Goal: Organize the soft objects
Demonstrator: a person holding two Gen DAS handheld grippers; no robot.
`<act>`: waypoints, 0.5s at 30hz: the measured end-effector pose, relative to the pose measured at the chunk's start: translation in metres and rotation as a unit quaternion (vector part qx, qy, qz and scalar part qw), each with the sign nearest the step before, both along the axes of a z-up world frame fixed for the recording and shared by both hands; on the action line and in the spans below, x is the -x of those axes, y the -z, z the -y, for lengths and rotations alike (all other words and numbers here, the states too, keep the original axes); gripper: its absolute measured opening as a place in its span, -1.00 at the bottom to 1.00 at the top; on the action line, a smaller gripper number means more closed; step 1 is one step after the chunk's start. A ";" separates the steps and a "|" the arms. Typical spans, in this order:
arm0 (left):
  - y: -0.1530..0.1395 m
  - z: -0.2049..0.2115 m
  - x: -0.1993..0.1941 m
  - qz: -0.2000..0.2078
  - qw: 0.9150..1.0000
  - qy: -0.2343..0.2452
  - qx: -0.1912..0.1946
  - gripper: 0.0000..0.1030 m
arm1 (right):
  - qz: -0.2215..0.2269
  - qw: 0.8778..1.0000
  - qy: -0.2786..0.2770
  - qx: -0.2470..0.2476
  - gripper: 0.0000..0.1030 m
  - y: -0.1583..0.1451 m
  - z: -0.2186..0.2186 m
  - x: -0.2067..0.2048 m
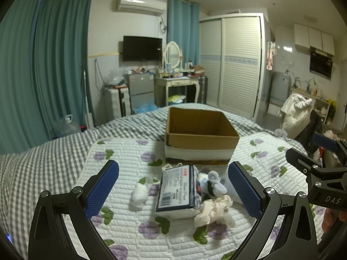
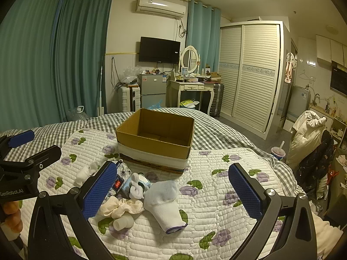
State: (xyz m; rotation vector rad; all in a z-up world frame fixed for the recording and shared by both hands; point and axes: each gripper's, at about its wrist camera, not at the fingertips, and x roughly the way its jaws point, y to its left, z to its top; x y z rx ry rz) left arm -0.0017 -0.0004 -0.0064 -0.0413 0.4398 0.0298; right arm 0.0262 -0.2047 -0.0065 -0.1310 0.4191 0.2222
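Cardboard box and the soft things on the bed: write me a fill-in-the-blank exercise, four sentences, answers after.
1. The cardboard box on the quilt holds ____.
2. Both the left gripper and the right gripper have their jaws ____.
3. The white sock has a ____ trimmed cuff.
4. The tissue pack lies on the ____ side of the box.

Missing words: nothing; open; purple; near

Bed (image 2: 216,130) covered by floral quilt (image 2: 216,195), cardboard box (image 2: 155,139), tissue pack (image 1: 176,191), socks (image 2: 164,199), cream scrunchie (image 2: 119,208) laid on it.
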 end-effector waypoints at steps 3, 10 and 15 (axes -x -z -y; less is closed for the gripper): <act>0.000 0.000 0.000 0.000 1.000 0.000 0.000 1.00 | -0.001 1.000 0.000 0.000 1.00 0.000 0.000 0.000; 0.000 0.000 0.000 0.000 1.000 0.000 0.000 1.00 | -0.001 1.000 -0.001 0.001 1.00 0.000 -0.001 0.000; 0.000 0.001 0.000 0.000 1.000 -0.001 0.000 1.00 | -0.001 1.000 -0.001 0.001 1.00 0.000 -0.001 0.000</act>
